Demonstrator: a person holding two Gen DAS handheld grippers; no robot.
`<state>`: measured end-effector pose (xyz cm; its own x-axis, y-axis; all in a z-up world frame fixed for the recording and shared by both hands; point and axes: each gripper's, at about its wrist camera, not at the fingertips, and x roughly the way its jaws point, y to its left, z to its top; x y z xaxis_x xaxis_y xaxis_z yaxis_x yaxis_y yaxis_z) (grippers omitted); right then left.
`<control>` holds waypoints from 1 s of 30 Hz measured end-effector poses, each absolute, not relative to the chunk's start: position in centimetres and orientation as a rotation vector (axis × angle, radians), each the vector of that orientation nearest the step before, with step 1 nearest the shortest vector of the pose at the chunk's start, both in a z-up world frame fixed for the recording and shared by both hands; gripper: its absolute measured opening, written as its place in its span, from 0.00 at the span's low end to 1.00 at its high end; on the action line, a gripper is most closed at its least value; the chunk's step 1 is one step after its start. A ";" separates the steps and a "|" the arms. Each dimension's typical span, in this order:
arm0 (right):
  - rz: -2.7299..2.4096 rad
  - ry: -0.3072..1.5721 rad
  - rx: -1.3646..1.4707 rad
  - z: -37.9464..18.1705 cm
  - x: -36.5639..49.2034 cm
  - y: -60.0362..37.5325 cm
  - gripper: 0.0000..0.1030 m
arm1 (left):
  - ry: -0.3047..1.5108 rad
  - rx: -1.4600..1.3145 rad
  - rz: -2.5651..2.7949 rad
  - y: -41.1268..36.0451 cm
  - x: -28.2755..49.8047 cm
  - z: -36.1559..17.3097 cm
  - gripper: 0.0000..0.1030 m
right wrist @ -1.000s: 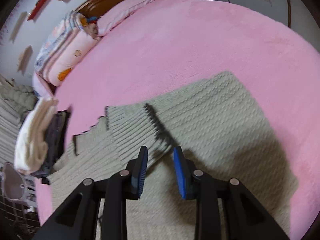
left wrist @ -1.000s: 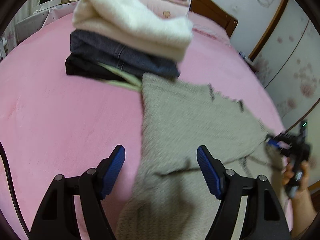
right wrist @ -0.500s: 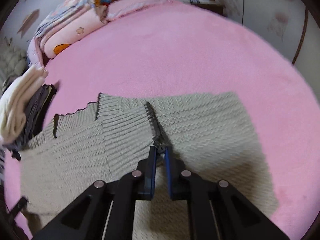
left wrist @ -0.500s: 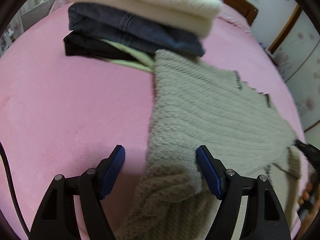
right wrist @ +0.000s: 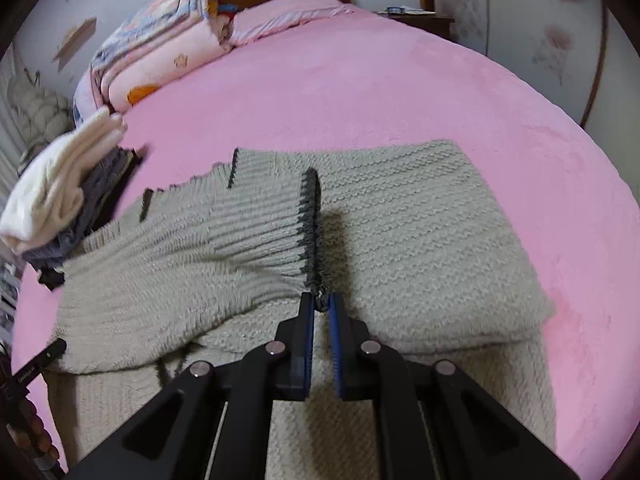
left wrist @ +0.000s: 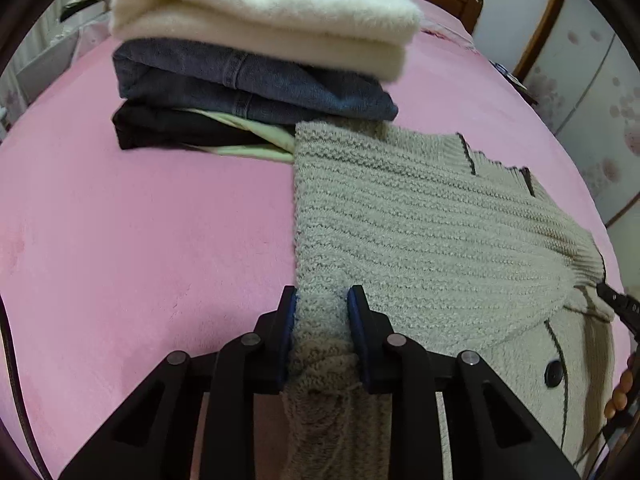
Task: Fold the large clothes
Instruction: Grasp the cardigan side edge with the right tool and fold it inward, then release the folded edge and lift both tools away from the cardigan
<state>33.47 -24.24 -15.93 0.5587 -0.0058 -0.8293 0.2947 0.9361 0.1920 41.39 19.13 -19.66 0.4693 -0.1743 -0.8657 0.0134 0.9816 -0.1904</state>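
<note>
Knitwear: a thick beige cardigan (left wrist: 420, 216) sprawls mid-frame across the pink bed (left wrist: 140, 220), looking soft, bulky, floppy. Left gripper (left wrist: 322, 298) is closing on its bunched edge; right gripper (right wrist: 320, 304) pinches the dark-trimmed cuff (right wrist: 310, 224), sensible holds.

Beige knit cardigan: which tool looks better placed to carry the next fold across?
Probably the right tool: it already pinches the dark-trimmed edge of the beige knit cardigan and has that flap raised. The left tool is closing on a bunched corner near the bed's edge.
</note>
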 end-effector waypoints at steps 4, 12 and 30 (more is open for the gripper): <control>-0.185 0.945 0.364 -15.3 33.5 -24.9 0.06 | 1.094 -0.195 -0.140 19.8 41.6 -20.2 0.24; -0.158 1.052 0.362 -16.6 34.7 -25.2 0.09 | 1.135 -0.321 -0.143 22.1 41.3 -20.5 0.51; -0.091 1.034 0.339 -16.3 32.1 -24.4 0.09 | 1.142 -0.239 -0.071 21.9 37.3 -21.7 0.37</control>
<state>32.08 -24.41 -16.33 0.5126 0.0845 -0.8544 0.2327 0.9443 0.2329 37.34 21.86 -21.66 0.4162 -0.1777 -0.8917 -0.0661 0.9722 -0.2246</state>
